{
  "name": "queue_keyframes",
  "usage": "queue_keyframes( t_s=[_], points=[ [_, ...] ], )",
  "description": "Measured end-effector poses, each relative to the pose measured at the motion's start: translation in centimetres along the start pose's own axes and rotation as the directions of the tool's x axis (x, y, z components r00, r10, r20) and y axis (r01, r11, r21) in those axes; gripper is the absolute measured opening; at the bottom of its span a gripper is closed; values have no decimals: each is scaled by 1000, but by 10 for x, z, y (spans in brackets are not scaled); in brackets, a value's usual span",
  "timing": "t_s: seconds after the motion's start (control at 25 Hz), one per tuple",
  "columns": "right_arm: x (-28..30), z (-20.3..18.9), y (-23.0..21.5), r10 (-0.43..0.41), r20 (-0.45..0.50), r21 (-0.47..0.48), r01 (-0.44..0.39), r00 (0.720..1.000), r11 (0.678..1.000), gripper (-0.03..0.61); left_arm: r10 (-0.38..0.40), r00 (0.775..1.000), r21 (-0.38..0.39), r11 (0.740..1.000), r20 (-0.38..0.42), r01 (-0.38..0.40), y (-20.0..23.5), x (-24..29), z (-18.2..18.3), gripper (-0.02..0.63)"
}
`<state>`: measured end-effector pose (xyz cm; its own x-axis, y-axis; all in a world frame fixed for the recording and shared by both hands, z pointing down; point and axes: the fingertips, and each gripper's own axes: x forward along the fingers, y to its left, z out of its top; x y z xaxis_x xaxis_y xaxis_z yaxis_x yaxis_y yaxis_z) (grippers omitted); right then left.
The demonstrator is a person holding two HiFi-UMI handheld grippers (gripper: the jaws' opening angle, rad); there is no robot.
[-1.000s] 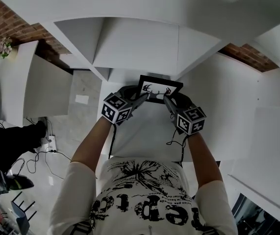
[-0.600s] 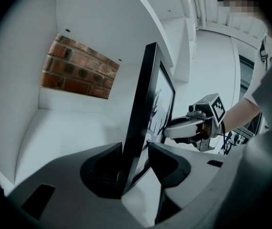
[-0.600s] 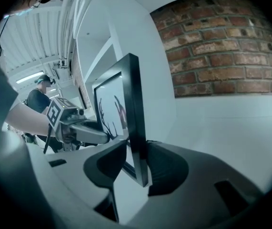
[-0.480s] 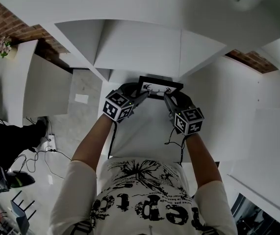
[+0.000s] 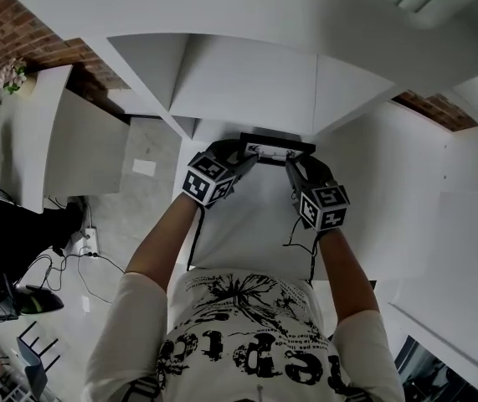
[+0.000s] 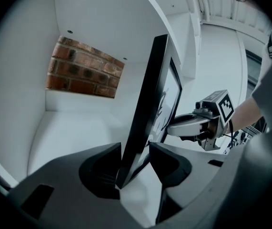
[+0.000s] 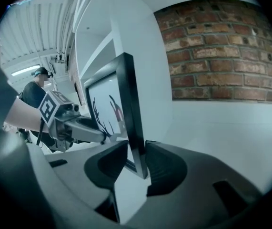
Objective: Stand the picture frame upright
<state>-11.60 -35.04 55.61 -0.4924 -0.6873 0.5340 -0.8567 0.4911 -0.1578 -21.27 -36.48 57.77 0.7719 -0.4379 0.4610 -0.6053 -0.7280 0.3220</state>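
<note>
White shelf unit (image 5: 247, 74) fills the top of the head view, with a brick wall (image 7: 221, 46) showing behind its open cubby. The picture frame (image 5: 277, 148), black with a white antler print, stands near upright on the white shelf board (image 5: 255, 216) at the cubby mouth. It has a slight lean, and the print faces the person.

The two tongs sit at the two bottom corners of the frame, one per side edge.

Right gripper (image 7: 136, 147): jaws about half apart, and both pads press flat on the front and back of the frame's edge, a firm pinch.

Left gripper (image 6: 135, 149): jaws are opening. The frame's lower corner sits between them, with a thin gap at the front-side pad, so the hold is loose with no real squeeze. The back of the frame is just at the other jaw's tip.
</note>
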Motion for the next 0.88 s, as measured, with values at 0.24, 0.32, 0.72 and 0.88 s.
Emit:
queue_keyframes(
  t_s=[0.24,0.32,0.72,0.88],
  points=[
    [3,1,-6,-34,1,17,34,999,999,104,54,998,-9,998,-10,-54,18,-8,6,183],
    [2,2,-6,-30,3,19,30,1000,999,104,59,998,-10,998,-17,-59,20,-12,5,181],
    [5,0,-7,-48,-17,5,49,999,999,106,118,993,-62,991,2,-118,26,-14,4,212],
    [5,-3,-11,-118,-51,-28,116,992,993,129,127,992,-67,990,17,-125,19,-13,2,152]
  ],
)
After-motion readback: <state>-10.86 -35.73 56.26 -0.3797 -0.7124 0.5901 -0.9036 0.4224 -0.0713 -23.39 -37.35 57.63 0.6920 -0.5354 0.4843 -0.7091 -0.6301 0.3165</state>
